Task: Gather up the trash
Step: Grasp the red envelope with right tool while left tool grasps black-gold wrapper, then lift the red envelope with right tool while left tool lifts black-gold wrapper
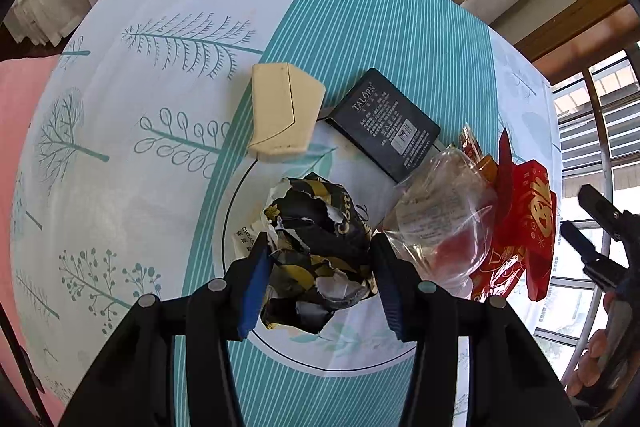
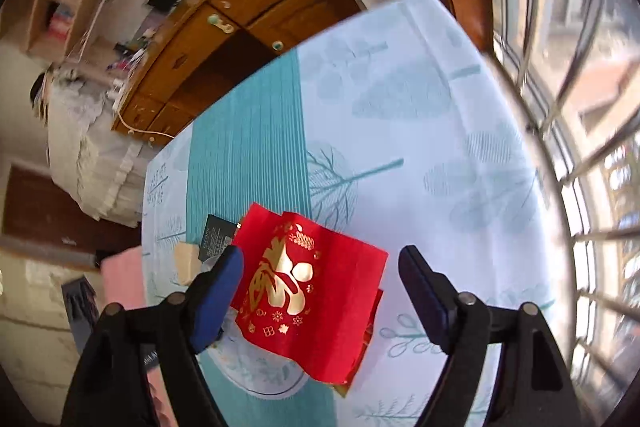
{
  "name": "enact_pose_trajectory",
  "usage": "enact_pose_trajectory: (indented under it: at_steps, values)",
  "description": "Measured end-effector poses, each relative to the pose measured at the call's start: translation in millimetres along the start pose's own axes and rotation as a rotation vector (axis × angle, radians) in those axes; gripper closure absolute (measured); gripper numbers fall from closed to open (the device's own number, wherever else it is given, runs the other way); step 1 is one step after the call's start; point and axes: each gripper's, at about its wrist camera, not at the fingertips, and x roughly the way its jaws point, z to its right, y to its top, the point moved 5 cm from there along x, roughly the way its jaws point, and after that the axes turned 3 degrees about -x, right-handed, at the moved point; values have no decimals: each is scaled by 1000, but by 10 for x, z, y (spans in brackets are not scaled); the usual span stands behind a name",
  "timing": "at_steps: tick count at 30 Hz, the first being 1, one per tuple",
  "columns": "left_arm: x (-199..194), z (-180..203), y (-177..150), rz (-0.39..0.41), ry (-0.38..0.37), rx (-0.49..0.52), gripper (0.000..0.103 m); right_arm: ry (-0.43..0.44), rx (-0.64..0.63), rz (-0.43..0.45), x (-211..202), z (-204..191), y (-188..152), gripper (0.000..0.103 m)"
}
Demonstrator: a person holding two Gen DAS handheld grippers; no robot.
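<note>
The left tongs (image 1: pixel 320 263) clenched the crumpled wrapper (image 1: pixel 316 251) on the bench (image 1: pixel 160 107); the right tongs (image 2: pixel 320 279) hung released, apparently above the red packet (image 2: pixel 308 291). Next: lift that 1 wad clear.

Left wrist: steeply down, close over crumpled wrapper (image 1: pixel 320 251) on tablecloth (image 1: pixel 168 99). Right wrist: tilted down, higher, toward window (image 2: pixel 580 107). Shared: red packet (image 1: pixel 524 223) (image 2: pixel 308 291), black box (image 1: pixel 386 125) (image 2: pixel 216 237).

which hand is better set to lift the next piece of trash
Left. The left gripper already clamps the crumpled black-and-gold wrapper, while the right gripper hangs open above the red packet.
</note>
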Motion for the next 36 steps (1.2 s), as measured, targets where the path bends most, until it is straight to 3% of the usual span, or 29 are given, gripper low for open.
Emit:
enact_pose_trajectory:
  at_steps: [6, 13, 14, 15, 18, 21, 30, 36]
  values:
    - [-3, 16, 9, 1, 0, 4, 55, -23, -4, -41, 257, -108, -50, 22]
    - [-21, -18, -52, 3, -6, 8, 55, -146, -213, -63, 526, -376, -130, 22]
    - [-26, -27, -69, 3, -7, 10, 55, -150, -230, -57, 529, -395, -141, 23]
    - [-27, -33, -85, 4, -8, 11, 55, -143, -243, -49, 517, -412, -154, 31]
    - [-56, -61, -146, 6, -10, 14, 55, -135, -288, -14, 443, -456, -195, 52]
    - [-119, -90, -214, 13, -15, 17, 55, -122, -306, 28, 331, -457, -243, 57]
    - [-637, -156, -546, 89, -72, 72, 55, -47, -299, 152, -265, -512, -515, 57]
    - [-1032, -243, -952, 132, -139, 123, 55, 11, -285, 151, -549, -602, -1065, 59]
